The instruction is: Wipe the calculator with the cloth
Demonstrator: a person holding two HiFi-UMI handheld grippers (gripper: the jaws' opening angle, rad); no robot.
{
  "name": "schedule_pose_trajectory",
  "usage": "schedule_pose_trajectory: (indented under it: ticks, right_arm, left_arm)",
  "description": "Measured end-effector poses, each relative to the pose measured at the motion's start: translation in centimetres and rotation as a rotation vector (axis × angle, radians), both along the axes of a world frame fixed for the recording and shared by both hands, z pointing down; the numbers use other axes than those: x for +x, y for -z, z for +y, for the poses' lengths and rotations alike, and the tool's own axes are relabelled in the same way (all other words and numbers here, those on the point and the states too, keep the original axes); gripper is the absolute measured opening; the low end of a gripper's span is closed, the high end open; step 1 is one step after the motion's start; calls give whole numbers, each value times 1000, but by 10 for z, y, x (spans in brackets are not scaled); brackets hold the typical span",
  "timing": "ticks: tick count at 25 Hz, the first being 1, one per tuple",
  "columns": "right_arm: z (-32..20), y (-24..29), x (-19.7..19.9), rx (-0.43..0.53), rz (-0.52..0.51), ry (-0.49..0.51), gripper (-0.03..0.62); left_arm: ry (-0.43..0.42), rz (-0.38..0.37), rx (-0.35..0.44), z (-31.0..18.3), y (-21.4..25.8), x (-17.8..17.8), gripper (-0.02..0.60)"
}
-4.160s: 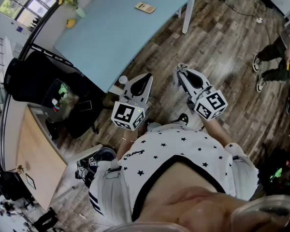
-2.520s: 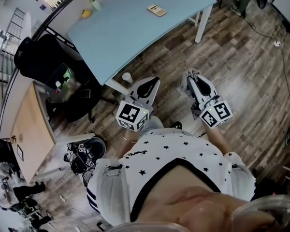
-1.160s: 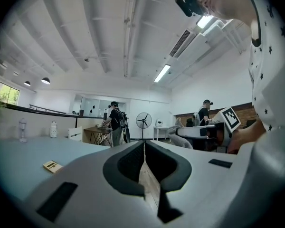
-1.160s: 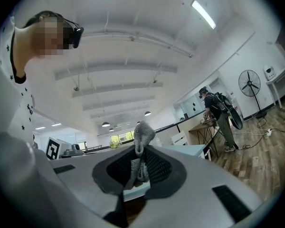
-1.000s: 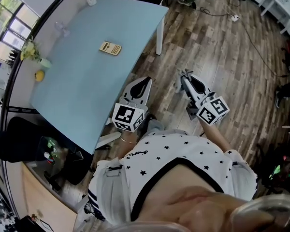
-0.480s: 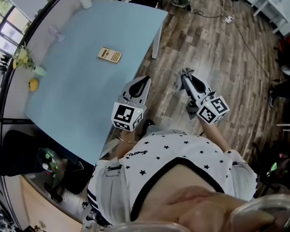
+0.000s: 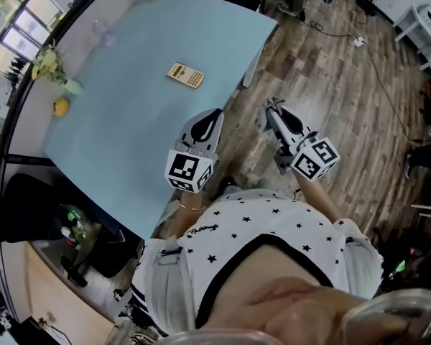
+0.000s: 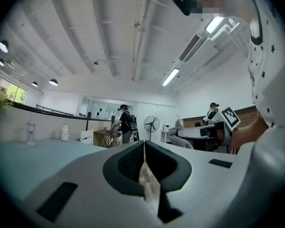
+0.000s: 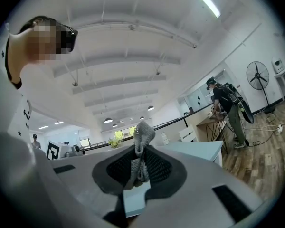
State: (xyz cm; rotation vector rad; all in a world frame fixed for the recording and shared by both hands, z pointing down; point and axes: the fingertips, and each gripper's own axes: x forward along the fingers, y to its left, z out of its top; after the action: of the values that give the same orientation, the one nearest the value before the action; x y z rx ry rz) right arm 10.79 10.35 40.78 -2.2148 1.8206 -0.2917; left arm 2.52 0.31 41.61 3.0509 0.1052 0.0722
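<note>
An open-plan office or lab workspace is indicated. A long pale-blue table (image 7: 122,113) is set on wood-plank flooring (image 7: 330,92), where a power strip (image 7: 358,40) with its cable is left lying. Strip lights (image 8: 171,76) and exposed beams (image 9: 126,58) are noted on a high white ceiling. Large windows (image 7: 21,9), a pedestal fan (image 9: 258,75) and a person (image 9: 224,103) at a workbench (image 9: 211,122) are recorded.

a small tan calculator (image 7: 185,75) lay flat and face up on the light-blue table (image 7: 122,128), well apart from the cloth. the grey knitted cloth (image 9: 143,136) stood bunched upright, pinched between the jaws of the right gripper (image 7: 274,118).
</note>
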Motion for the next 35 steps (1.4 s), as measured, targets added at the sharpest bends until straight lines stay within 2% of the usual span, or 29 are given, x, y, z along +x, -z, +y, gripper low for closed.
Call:
schedule_pose_trajectory:
  ticks: [8,15,19,29,35]
  right_arm:
    - [-60,-2,-1,4,-10,153,49]
    - [-165,-2,-5,35,-27,419,49]
    - [-213,-6,-1,28,-36,557,49]
    - [-279,-23,46,-23,-79,704,49]
    - [-308,-30,67,-56,-66,749,49]
  left_arm:
    - [125,-34,-20,-30,-12,-21,31]
    - [378,-59,-1,-94,-10,-40,31]
    - [504,-72,-14,-128,-14,-36,31]
    - [675,-90,-21,-175,-15,1,31]
    - [735,-115,-16,-195,-15,18,31]
